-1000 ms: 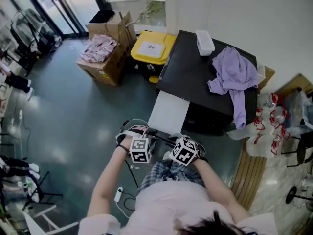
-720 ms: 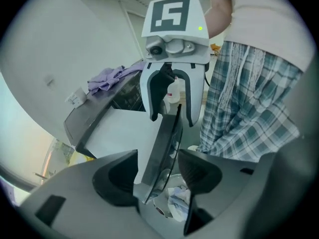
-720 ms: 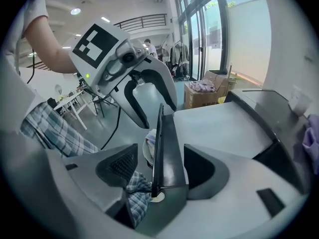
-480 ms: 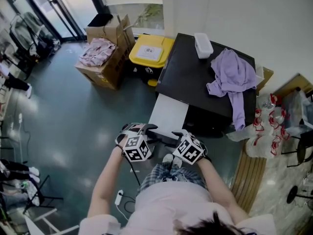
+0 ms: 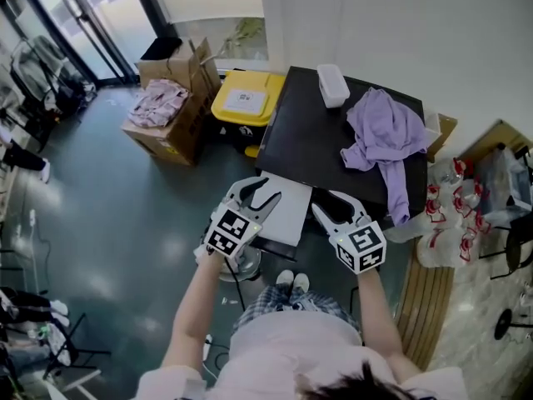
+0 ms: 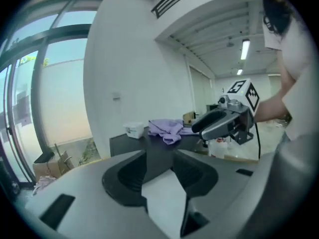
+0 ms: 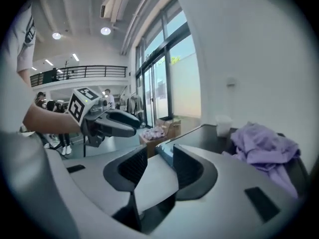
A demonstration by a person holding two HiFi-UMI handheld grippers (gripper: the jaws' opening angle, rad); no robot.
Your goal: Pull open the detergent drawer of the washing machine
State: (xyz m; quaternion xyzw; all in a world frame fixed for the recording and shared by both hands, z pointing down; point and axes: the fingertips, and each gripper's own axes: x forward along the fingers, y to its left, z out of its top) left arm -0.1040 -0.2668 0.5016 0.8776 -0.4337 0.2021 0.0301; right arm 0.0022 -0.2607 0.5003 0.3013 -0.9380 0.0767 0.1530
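Observation:
The washing machine [image 5: 329, 136] has a black top and a white front [image 5: 285, 211]; I cannot make out its detergent drawer in any view. Both grippers are held up side by side just before that white front and point toward the machine. The jaws of my left gripper [image 5: 268, 188] have just been closing, and they stand open with nothing between them, as its own view [image 6: 159, 168] shows. My right gripper [image 5: 325, 203] has also been closing its jaws, and they too are open and empty [image 7: 155, 166]. A purple garment [image 5: 383, 136] and a small white box [image 5: 331, 84] lie on the top.
A yellow-lidded bin [image 5: 244, 98] and a cardboard box of clothes [image 5: 171, 107] stand left of the machine. Packed bottles [image 5: 454, 207] sit on the floor to its right, beside a wooden board [image 5: 429, 294]. A stool [image 5: 237, 265] is under my left arm.
Both grippers have risen from low by the person's lap to the machine's front and now point forward. Their marker cubes have rolled.

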